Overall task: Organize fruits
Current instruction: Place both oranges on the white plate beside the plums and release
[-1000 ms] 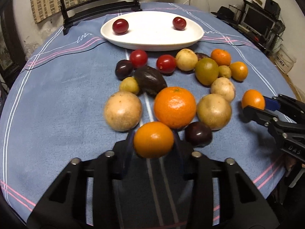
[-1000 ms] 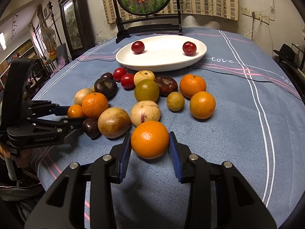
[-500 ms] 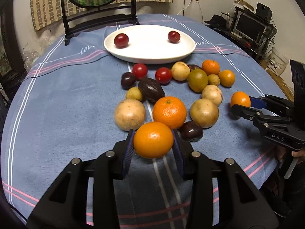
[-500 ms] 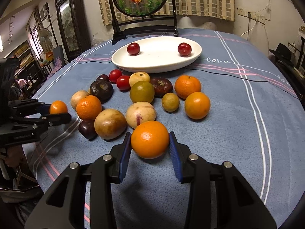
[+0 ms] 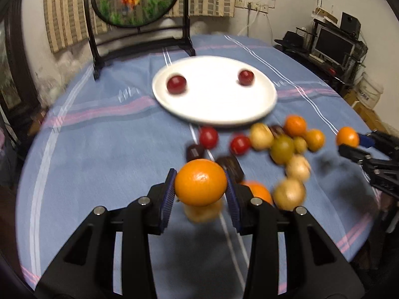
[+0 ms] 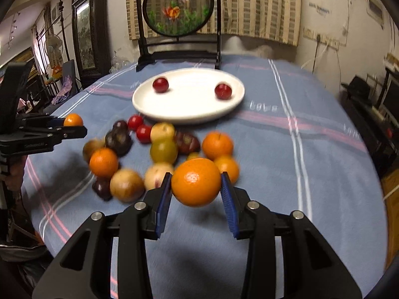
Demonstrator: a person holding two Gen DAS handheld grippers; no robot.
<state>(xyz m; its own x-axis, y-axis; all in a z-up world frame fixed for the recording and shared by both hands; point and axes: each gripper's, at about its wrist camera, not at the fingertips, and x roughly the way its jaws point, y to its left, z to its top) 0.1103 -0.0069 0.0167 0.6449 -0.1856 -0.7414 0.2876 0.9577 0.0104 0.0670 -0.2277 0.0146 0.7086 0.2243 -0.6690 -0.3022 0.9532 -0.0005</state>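
My left gripper point(image 5: 200, 194) is shut on an orange point(image 5: 200, 182) and holds it above the table, in front of the fruit pile. My right gripper point(image 6: 197, 193) is shut on another orange point(image 6: 196, 182), also lifted. Each gripper shows in the other's view: the right one point(image 5: 359, 144) with its orange point(image 5: 347, 136), the left one point(image 6: 72, 127) with its orange point(image 6: 73, 120). A white oval plate point(image 5: 259, 114) holds two red fruits point(image 5: 176, 84) point(image 5: 246, 77); it also shows in the right wrist view point(image 6: 149, 109). Several mixed fruits point(image 6: 163, 150) lie on the cloth before the plate.
A blue striped tablecloth point(image 5: 99, 149) covers the round table. A black-framed round screen point(image 6: 178, 10) stands behind the plate. Shelves with electronics point(image 5: 334, 47) stand at the right, dark furniture point(image 6: 87, 30) at the left.
Both grippers have risen and moved forward with their oranges. The plate and the pile now sit lower and nearer in both views.
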